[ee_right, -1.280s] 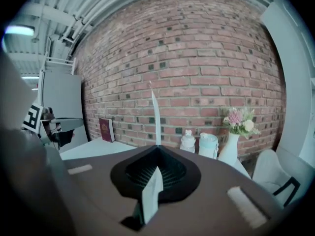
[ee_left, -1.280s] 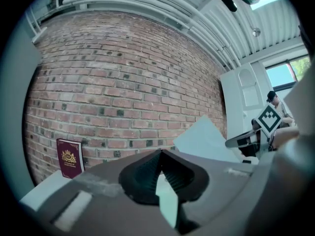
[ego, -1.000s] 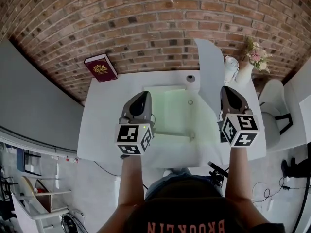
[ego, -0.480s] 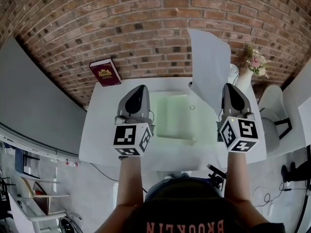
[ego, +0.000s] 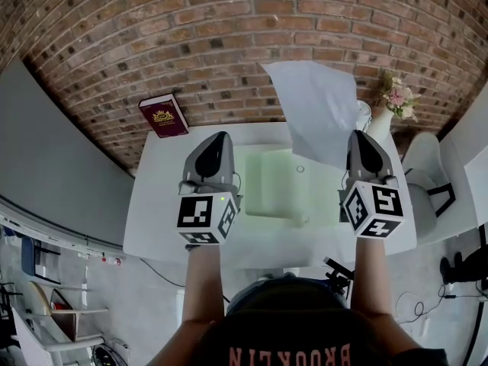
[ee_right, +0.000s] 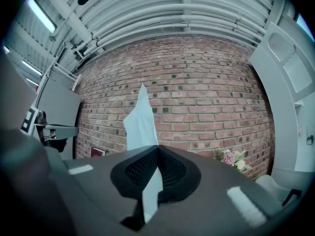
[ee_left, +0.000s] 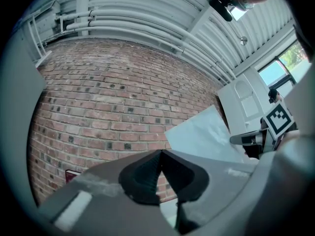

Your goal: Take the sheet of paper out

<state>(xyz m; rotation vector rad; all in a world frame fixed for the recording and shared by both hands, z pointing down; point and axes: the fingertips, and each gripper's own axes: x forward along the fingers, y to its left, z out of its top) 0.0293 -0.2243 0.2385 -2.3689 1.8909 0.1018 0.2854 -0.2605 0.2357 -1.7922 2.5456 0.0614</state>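
1. My right gripper (ee_right: 157, 149) is squeezed shut on the bottom edge of the sheet of paper (ee_right: 140, 127).
2. The paper is up in the air, above the white table (ego: 164, 204) and the green folder (ego: 278, 185).
3. Its long side points up toward the brick wall (ego: 229, 44) and leans a little to my left.
4. My left gripper (ee_left: 160, 154) is closed tight and holds nothing.

The white sheet of paper (ego: 313, 109) is held up in the air, unfolded, spreading toward eleven o'clock from its pinched five-o'clock corner.
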